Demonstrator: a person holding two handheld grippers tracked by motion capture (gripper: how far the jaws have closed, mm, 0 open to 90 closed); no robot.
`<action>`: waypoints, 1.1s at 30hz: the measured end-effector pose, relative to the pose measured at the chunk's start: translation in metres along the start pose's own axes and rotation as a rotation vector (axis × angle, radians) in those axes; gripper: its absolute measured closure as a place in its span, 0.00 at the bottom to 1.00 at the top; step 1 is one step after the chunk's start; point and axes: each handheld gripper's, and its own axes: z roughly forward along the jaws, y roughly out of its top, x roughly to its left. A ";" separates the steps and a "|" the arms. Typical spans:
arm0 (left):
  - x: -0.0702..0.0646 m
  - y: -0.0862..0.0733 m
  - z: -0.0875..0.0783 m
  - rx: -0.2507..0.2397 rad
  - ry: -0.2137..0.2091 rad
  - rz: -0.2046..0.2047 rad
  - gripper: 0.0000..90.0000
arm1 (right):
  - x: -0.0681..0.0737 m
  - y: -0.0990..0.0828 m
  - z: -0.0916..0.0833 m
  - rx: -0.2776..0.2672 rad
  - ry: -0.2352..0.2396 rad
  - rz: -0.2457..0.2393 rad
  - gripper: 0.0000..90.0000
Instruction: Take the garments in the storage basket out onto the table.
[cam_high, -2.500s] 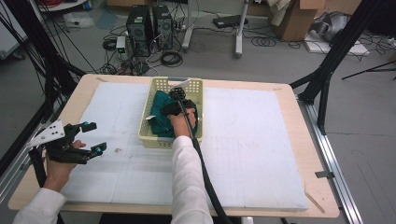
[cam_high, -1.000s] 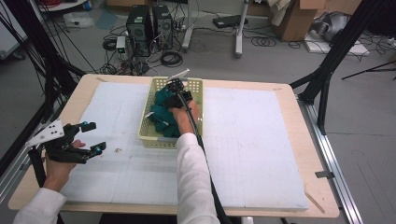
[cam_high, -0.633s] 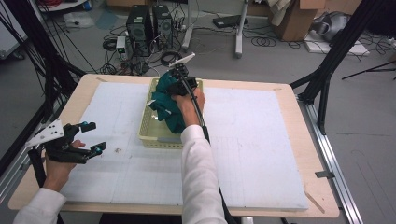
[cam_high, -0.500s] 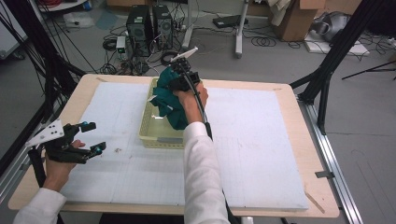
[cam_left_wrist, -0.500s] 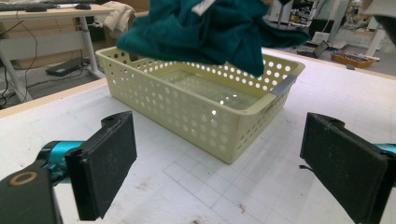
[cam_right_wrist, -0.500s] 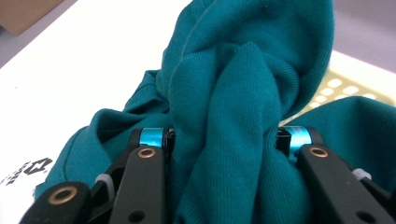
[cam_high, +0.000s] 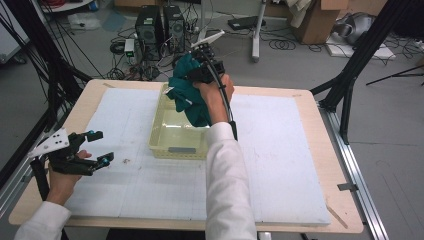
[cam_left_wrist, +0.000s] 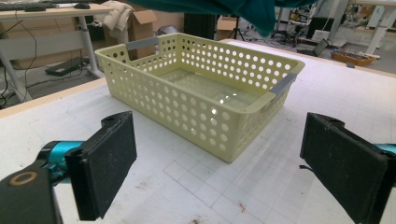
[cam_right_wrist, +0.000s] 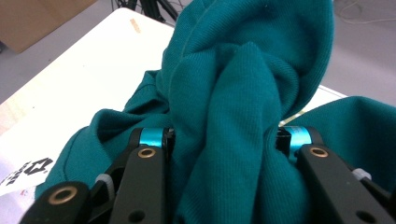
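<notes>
A teal garment (cam_high: 189, 92) hangs bunched in the air above a pale yellow perforated basket (cam_high: 162, 129). My right gripper (cam_high: 192, 74) is shut on a thick fold of it; in the right gripper view the cloth (cam_right_wrist: 233, 130) bulges between both jaws and hides the pads. The basket (cam_left_wrist: 201, 98) stands with its floor bare, and the garment's lower edge (cam_left_wrist: 224, 7) dangles over it. At the table's left edge my left gripper (cam_high: 97, 148) rests low, open, with nothing between its pads (cam_left_wrist: 109, 165), facing the basket.
A white mat (cam_high: 280, 150) covers most of the wooden table (cam_high: 345, 210). Black frame posts (cam_high: 350, 65) stand at the table's sides. Behind the far edge are computer towers (cam_high: 155, 25), cables and cardboard boxes (cam_high: 320, 20) on the floor.
My right gripper has risen out of the basket with the teal garment, lifting the cloth off the basket floor. The left gripper has stayed where it was.
</notes>
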 end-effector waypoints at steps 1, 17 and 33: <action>0.000 0.000 0.000 -0.002 0.000 -0.003 0.12 | -0.002 0.000 -0.003 -0.002 -0.004 -0.001 0.69; -0.001 0.000 0.001 0.011 0.005 0.005 0.12 | -0.048 -0.015 -0.050 -0.061 -0.076 0.045 0.69; -0.002 -0.001 0.002 0.020 0.011 0.010 0.12 | -0.103 -0.059 -0.082 -0.079 -0.164 0.121 0.69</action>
